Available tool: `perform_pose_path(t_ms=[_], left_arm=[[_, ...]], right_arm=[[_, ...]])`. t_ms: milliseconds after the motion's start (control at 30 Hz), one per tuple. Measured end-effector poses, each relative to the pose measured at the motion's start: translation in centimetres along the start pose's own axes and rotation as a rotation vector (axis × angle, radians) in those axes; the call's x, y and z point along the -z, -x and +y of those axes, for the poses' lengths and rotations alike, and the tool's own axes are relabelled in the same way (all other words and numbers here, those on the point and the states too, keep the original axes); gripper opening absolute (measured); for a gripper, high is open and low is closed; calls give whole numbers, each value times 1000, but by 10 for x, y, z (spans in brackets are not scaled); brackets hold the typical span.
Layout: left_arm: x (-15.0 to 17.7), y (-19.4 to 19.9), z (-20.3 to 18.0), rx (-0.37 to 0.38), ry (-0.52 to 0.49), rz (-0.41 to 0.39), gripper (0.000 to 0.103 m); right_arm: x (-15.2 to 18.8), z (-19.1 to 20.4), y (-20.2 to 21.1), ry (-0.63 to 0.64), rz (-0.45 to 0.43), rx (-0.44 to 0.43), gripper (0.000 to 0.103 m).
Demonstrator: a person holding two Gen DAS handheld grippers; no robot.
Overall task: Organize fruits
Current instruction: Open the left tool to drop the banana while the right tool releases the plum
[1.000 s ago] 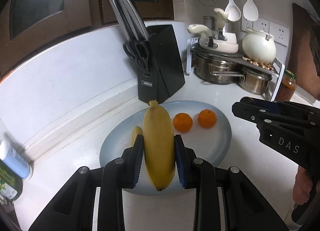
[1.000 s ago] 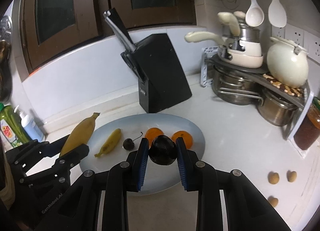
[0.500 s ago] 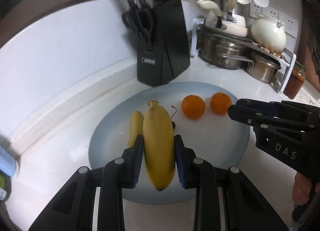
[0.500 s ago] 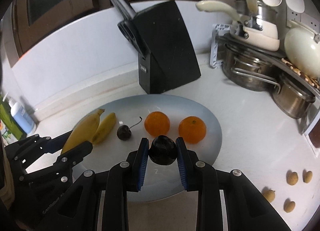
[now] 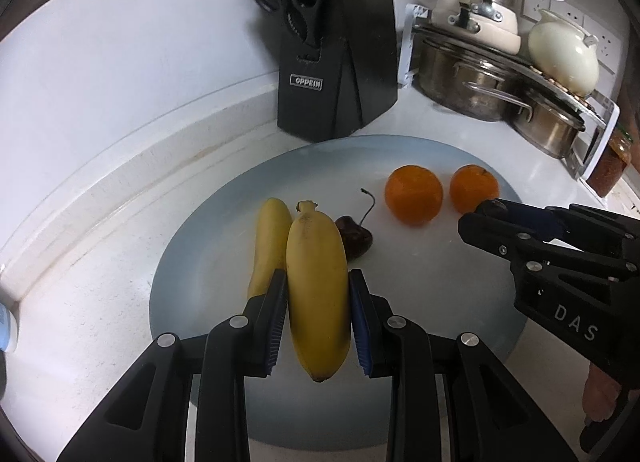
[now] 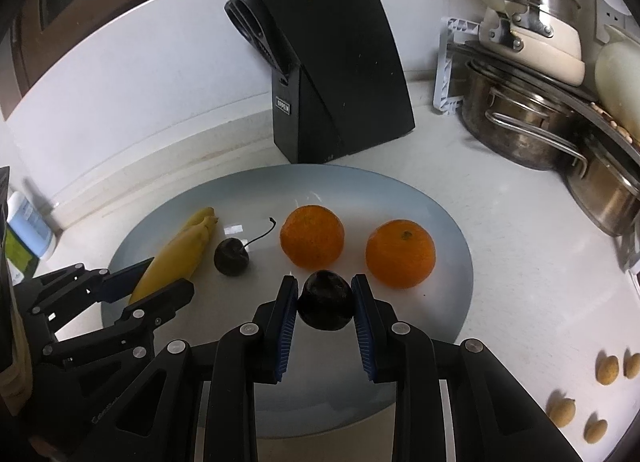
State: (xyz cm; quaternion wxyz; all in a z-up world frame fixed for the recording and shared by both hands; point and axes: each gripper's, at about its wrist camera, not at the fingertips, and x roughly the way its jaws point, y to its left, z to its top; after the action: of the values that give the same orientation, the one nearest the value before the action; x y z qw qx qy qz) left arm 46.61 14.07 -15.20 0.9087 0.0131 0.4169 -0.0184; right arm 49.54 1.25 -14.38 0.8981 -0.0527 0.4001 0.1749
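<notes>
My left gripper [image 5: 318,326] is shut on a yellow banana [image 5: 318,294] and holds it low over the pale blue plate [image 5: 192,286], beside a second banana [image 5: 270,238] that lies on the plate. A dark cherry with a stem [image 5: 356,240] and two oranges [image 5: 414,195] [image 5: 474,187] lie on the plate. My right gripper [image 6: 325,308] is shut on a dark cherry [image 6: 325,305] over the plate [image 6: 452,302], just in front of the two oranges [image 6: 312,236] [image 6: 400,254]. The left gripper [image 6: 128,290] shows at the left of the right wrist view.
A black knife block [image 5: 340,58] stands just behind the plate. Steel pots [image 5: 480,86] and a cream kettle [image 5: 564,52] fill a rack at the back right. Several small brown fruits [image 6: 608,370] lie on the counter at the right. A bottle [image 6: 28,222] stands far left.
Both grippers have moved forward and down toward the plate with their fruit. The banana now hangs next to the second banana; the cherry is close to the oranges.
</notes>
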Motion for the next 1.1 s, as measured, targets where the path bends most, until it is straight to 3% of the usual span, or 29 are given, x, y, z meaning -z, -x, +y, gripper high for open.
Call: perform_pose_path(t_ms=[600,633,733,967,1100], left_arm=[[-4,-4,0,-8,3,-1,32],[-4,-3,0,-13,4,-4,34],[-6,3,1,-22,6,-20,44],[-8,22,2,-65,18,-68,49],[-10,38,1,-87,30,-107,58]], right_arm=[[-1,-4,-22,-15,56,-31,30],[-2,-5,-22,-16,56,-31,31],[-2,-5,-20,-24,48,-29,48],[-3,-5,-5,-29,9,-7,49],[-3,-6,9,-33,-10,0,50]])
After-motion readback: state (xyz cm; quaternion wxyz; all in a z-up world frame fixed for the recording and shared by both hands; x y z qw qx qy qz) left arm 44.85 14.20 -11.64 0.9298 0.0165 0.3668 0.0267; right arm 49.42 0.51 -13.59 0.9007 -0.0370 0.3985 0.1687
